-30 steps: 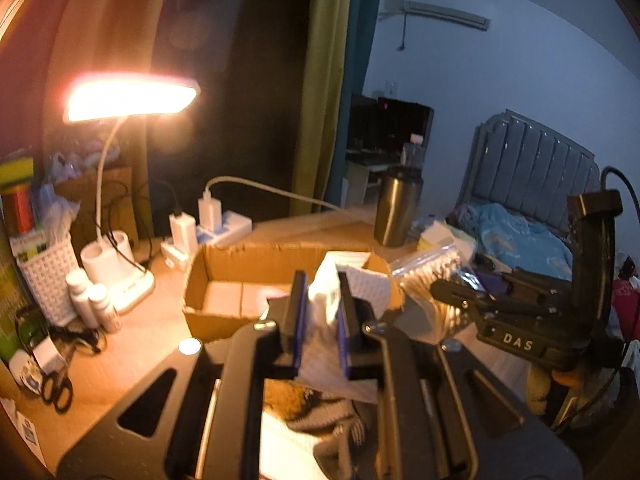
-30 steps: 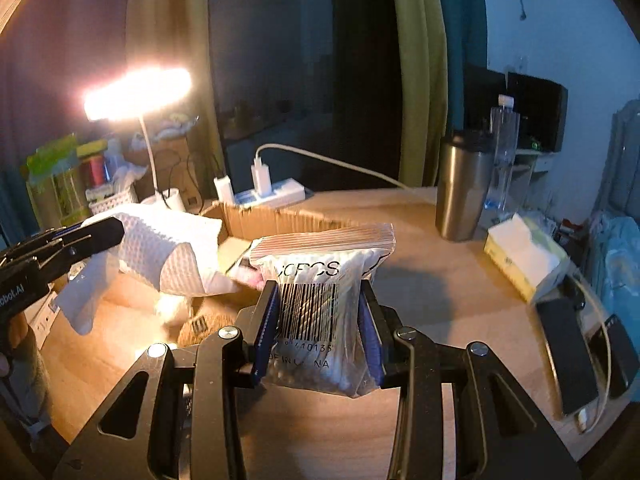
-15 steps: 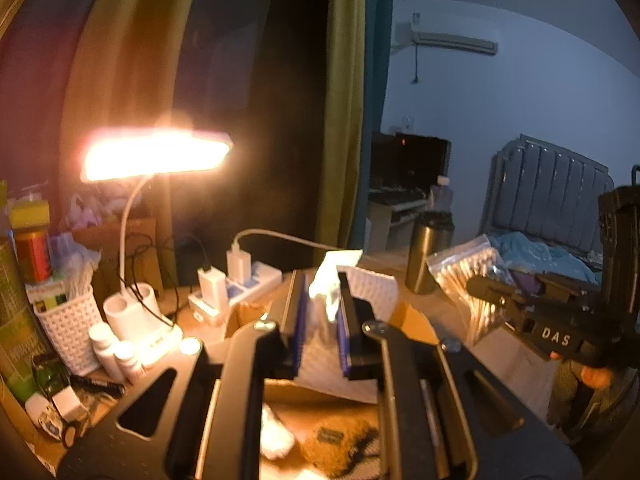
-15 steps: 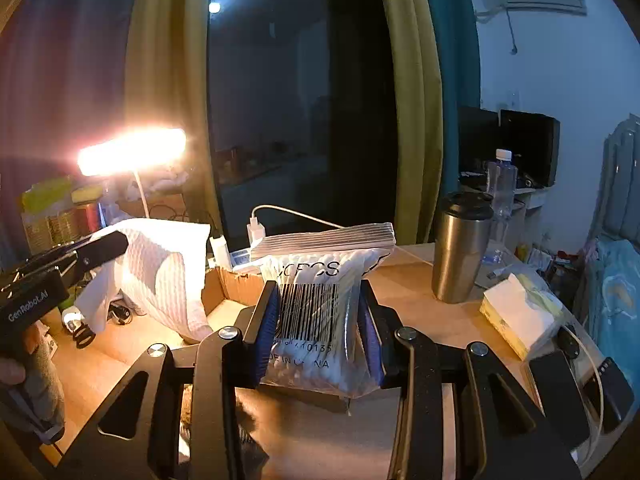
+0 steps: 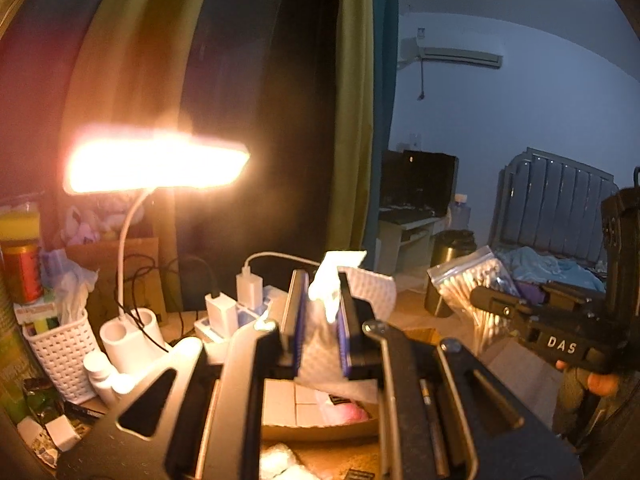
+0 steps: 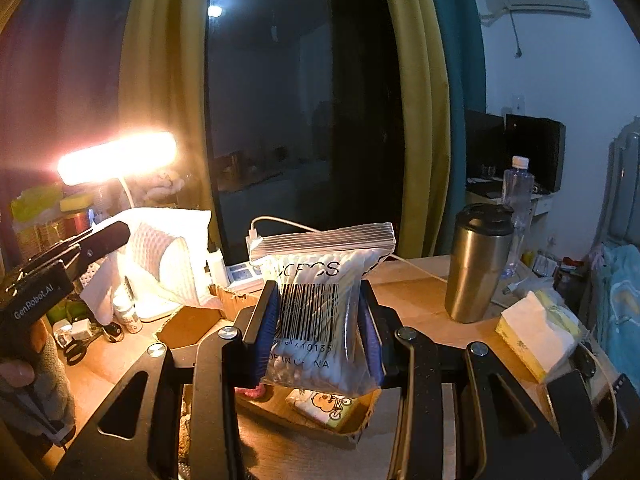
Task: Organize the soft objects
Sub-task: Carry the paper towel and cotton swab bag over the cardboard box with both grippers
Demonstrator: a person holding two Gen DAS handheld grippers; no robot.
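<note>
My left gripper (image 5: 319, 312) is shut on a white waffle-textured cloth (image 5: 370, 290), held in the air above an open cardboard box (image 5: 320, 430). The cloth also shows in the right wrist view (image 6: 168, 256), hanging from the left gripper (image 6: 100, 240). My right gripper (image 6: 318, 324) is shut on a clear zip bag of cotton swabs (image 6: 320, 304), raised above the box (image 6: 304, 412). The bag shows in the left wrist view (image 5: 472, 280), to the right of the cloth. Inside the box lie a pink item (image 5: 344, 412) and a printed tissue pack (image 6: 324, 404).
A lit desk lamp (image 5: 154, 160) stands at the left with a white basket (image 5: 60, 356), small bottles and a power strip (image 5: 240, 312). A steel tumbler (image 6: 478, 260), a water bottle (image 6: 518, 196) and a tissue pack (image 6: 536, 332) stand on the wooden desk at the right.
Both grippers have risen with their loads. The box and desk have dropped lower in both views, and the window and curtains fill more of the frames.
</note>
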